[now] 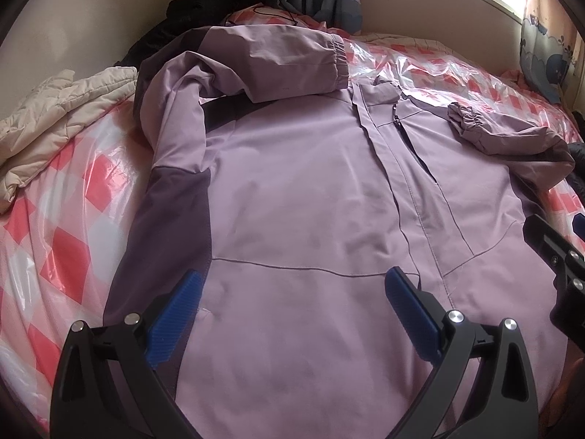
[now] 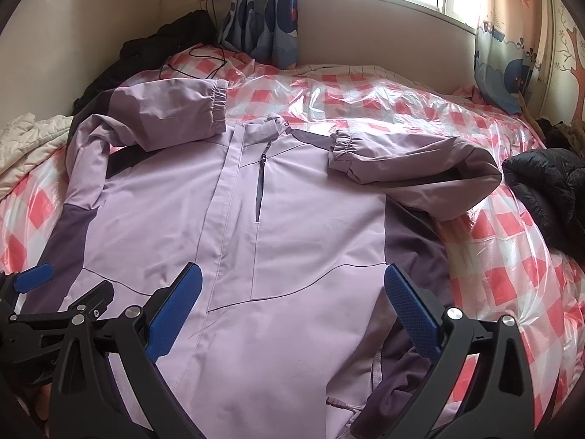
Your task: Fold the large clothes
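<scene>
A large lilac jacket with dark purple side panels lies front up on the bed; it also shows in the right wrist view. Both sleeves are folded in across the chest, the left sleeve and the right sleeve. My left gripper is open over the jacket's lower left part, holding nothing. My right gripper is open over the lower right part near the hem, holding nothing. The left gripper also shows at the left edge of the right wrist view.
The bed has a pink-and-white checked cover under clear plastic. A cream quilt lies at the left. A black garment lies at the right, another dark one by the wall. Curtains and a window are beyond.
</scene>
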### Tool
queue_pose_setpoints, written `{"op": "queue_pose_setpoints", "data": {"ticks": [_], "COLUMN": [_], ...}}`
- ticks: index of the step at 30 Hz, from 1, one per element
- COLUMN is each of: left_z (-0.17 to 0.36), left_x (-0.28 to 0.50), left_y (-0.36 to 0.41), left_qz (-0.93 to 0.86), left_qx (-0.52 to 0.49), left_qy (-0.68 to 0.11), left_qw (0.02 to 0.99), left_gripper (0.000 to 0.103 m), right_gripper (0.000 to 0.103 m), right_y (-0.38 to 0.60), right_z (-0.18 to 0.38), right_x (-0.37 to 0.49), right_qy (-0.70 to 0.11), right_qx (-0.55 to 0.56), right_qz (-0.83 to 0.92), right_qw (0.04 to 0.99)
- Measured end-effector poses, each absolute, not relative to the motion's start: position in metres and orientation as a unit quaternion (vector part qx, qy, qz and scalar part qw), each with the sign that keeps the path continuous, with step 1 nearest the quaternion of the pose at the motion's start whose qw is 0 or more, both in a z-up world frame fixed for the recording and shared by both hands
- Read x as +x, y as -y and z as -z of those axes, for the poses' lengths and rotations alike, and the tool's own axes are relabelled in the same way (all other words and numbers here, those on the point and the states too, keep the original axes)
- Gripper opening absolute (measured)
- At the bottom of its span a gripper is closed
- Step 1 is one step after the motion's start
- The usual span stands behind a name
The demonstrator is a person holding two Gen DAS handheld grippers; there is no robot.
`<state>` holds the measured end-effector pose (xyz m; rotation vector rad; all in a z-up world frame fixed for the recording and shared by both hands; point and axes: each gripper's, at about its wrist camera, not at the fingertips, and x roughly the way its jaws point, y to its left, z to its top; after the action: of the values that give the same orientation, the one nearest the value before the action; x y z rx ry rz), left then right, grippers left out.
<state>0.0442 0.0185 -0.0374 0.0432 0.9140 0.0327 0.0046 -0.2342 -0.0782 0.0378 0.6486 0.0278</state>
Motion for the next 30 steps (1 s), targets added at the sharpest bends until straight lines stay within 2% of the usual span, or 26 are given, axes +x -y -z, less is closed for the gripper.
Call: {"op": "queue_pose_setpoints", "data": {"ticks": [30], "left_z": [0.0332], "left_x": [0.0405], "left_y": [-0.0139], "left_qz": [-0.023], "left_qx": [0.034], "left_qy": [-0.429], "left_qw": [0.902], "left_gripper": [0.096], "right_gripper": [0.097], "right_y": [0.2298], "right_z": [0.0866], "right_x": [0.0081], "right_qy": [-0.326], "right_qx": [0.020], "right_qz": [-0.017], "right_qw": [0.945]}}
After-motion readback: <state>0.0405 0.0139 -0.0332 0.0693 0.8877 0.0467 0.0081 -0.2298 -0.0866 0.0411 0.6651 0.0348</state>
